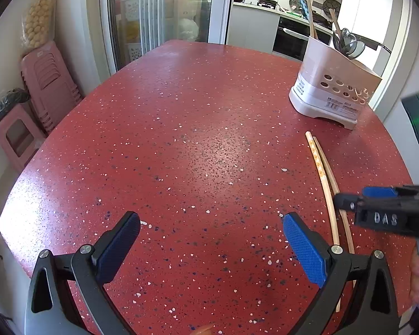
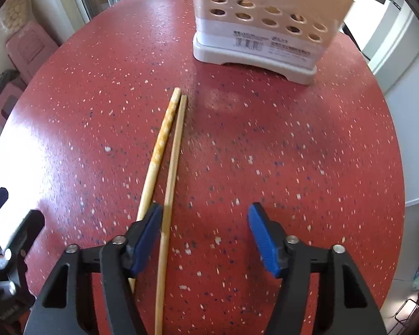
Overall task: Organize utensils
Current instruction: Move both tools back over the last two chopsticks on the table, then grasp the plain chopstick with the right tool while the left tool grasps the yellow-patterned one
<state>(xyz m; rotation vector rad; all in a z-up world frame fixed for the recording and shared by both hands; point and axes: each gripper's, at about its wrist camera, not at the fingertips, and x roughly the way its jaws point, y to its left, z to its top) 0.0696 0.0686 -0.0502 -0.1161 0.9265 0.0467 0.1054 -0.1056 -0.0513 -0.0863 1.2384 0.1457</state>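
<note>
Currently right gripper (image 2: 205,234) half-open, nothing gripped; only plain chopstick (image 2: 172,167) between jaws, patterned chopstick (image 2: 160,142) outside: closing risks splitting pair. Left gripper (image 1: 211,248) wide open, empty.

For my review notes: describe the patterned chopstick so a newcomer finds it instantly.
On the red speckled tabletop, in front of the white perforated plastic utensil holder, lie two wooden chopsticks. The patterned chopstick is the left one; orange-yellow markings cover its far half, unlike the plain chopstick beside it.

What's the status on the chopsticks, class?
Right claw open over chopsticks, one inside, one outside. Left claw open, empty. Holder ahead, path clear.
</note>
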